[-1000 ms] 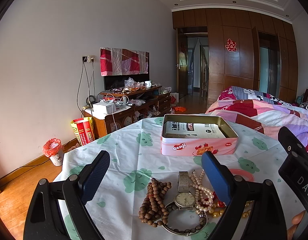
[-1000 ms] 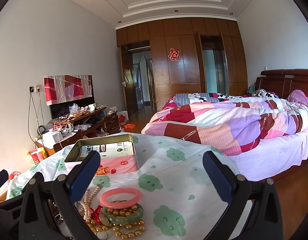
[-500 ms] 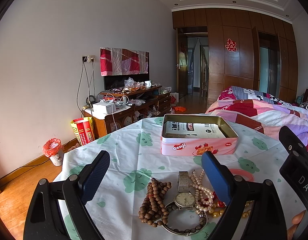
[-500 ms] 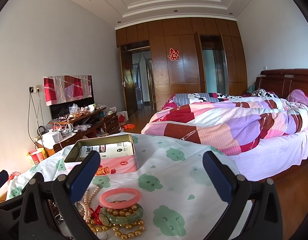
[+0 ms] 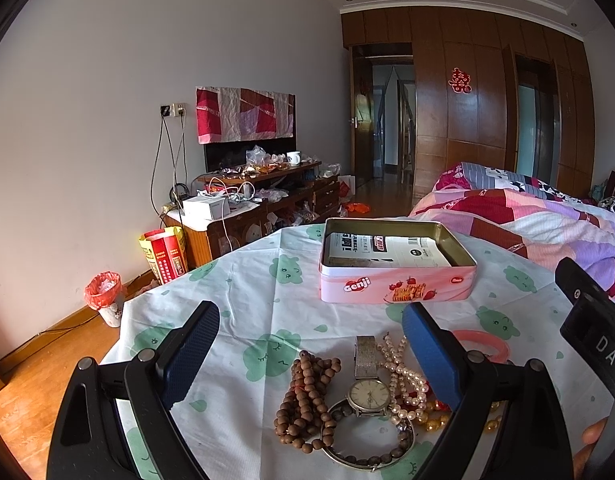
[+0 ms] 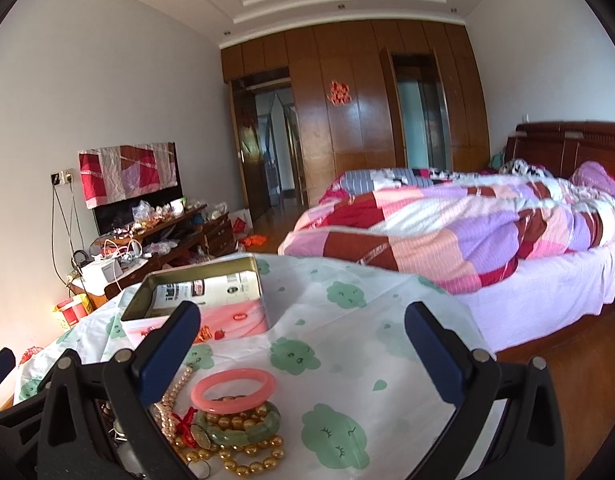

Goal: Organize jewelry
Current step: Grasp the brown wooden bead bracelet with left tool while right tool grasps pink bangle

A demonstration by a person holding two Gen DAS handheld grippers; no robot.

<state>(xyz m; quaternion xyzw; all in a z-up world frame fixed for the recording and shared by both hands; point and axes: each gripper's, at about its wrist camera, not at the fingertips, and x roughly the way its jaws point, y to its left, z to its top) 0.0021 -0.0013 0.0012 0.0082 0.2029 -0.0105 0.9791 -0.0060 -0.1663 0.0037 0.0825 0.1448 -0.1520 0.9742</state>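
Bright, even daylight; soft shadows under the pink tin [image 5: 395,284] on the tabletop [image 5: 267,304]. Sharp at centre, strongly bowed and black-vignetted toward corners. Warm glow left of tin.

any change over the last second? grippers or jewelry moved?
Nothing visibly changed: left gripper and right gripper hover open over the jewelry pile, holding nothing. Silver wristwatch, pink bangle and open pink biscuit tin lie as before.
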